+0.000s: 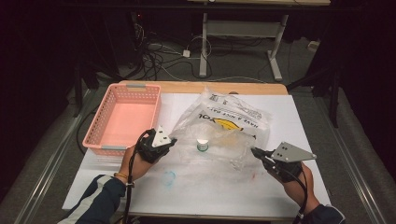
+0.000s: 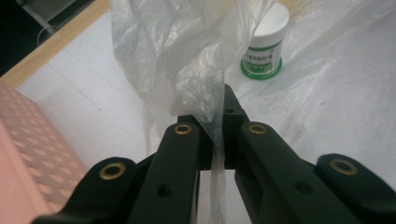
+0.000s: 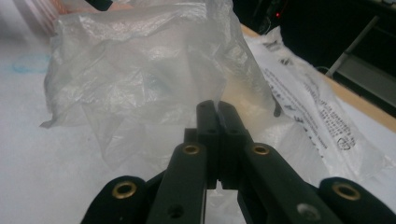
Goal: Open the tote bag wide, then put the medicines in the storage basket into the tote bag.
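the left tool point(image 2: 215, 116) reaches in from the basket side, pinching the plastic bag point(image 1: 224, 128) at its left edge. the right tool point(image 3: 217, 112), held low, clamps its right edge. the bag lies mid-desk point(image 1: 280, 186), holding a small jar point(image 1: 202, 144).

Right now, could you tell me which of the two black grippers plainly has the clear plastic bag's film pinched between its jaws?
The left gripper: film of the clear plastic bag runs down between its closed jaws. The right gripper is shut at the bag's edge, with no film visible between its jaws.
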`<state>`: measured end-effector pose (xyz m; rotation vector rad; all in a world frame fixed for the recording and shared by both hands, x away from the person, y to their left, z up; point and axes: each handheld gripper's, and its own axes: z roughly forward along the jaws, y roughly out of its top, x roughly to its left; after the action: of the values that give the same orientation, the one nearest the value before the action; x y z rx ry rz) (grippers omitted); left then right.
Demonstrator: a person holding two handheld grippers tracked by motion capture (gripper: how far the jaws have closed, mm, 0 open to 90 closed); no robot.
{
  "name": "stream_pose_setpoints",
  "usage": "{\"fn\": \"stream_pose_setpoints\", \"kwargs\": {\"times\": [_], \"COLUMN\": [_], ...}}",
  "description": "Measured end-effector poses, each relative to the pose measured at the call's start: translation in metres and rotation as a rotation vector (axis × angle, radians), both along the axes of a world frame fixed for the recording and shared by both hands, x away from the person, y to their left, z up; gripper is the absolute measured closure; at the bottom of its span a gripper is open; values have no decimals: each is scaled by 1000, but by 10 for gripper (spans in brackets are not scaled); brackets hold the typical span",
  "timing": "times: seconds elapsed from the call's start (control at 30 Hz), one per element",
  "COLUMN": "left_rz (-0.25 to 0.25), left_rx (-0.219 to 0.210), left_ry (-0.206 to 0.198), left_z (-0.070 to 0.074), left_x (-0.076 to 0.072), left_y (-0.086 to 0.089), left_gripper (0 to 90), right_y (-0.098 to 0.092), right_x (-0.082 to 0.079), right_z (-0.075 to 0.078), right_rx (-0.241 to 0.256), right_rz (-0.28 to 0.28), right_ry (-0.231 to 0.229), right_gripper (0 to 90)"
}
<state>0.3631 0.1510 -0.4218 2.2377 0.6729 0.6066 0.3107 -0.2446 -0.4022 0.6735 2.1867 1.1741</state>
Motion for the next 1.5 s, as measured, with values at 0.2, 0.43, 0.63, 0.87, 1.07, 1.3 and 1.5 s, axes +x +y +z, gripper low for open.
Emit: {"fn": "stream_pose_setpoints", "kwargs": {"times": [0.2, 0.43, 0.63, 0.87, 1.07, 1.3, 1.5], "left_rz": [22, 69, 101, 89, 44, 11, 18], "left_rx": [-1, 3, -21, -114, -198, -264, -298], "left_ry": [-32, -43, -37, -89, -154, -217, -277], "left_z": [11, 25, 25, 30, 52, 78, 99], "left_x": [2, 15, 33, 46, 48, 61, 59], "left_y": [12, 26, 37, 33, 19, -2, -6], "left_gripper": [869, 872, 871, 871, 871, 871, 872], "right_y": [0, 7, 16, 22, 22, 28, 35], "right_x": [5, 19, 38, 57, 60, 65, 60], "right_z": [11, 23, 31, 41, 62, 87, 107], "right_rx": [10, 22, 17, 31, 65, 144, 155], "right_rz": [10, 13, 16, 3, 0, 15, 38], "right_ry": [-40, -78, -108, -144, -194, -234, -265], "right_gripper": [900, 900, 900, 900, 900, 900, 900]}}
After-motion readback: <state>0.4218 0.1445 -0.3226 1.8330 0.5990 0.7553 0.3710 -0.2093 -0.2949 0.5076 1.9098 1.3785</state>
